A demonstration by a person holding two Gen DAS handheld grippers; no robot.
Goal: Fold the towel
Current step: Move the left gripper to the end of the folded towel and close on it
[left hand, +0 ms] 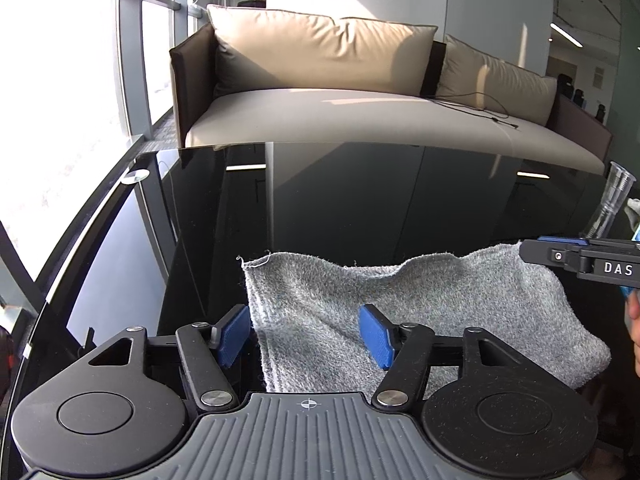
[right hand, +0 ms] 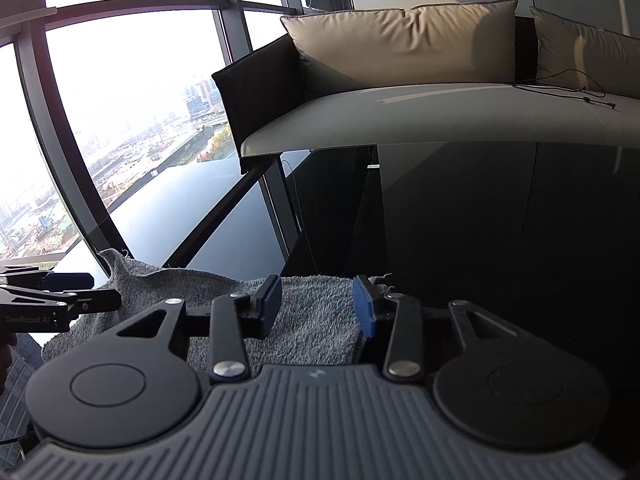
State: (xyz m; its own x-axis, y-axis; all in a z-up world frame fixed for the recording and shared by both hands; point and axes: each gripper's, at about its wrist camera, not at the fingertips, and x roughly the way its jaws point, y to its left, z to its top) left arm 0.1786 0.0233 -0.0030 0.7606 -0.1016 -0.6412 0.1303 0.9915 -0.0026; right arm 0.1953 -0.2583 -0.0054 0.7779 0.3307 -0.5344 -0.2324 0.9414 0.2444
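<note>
A grey terry towel point(left hand: 400, 312) lies rumpled on a black glass table point(left hand: 320, 200). My left gripper point(left hand: 304, 336) is open, its blue pads straddling the towel's left edge near its front. My right gripper point(right hand: 316, 306) is open over the towel's right end point(right hand: 312, 320), its pads on either side of the cloth. In the left wrist view the right gripper point(left hand: 580, 258) reaches in from the right at the towel's far right corner. In the right wrist view the left gripper point(right hand: 60, 300) shows at the left, by the towel's far end.
A beige sofa point(left hand: 320, 112) with cushions stands beyond the table's far edge, a thin cable on its seat. A clear plastic cup point(left hand: 614, 204) stands at the table's right. Tall windows point(right hand: 120, 100) lie to the left. The table's left edge point(left hand: 80, 248) curves close by.
</note>
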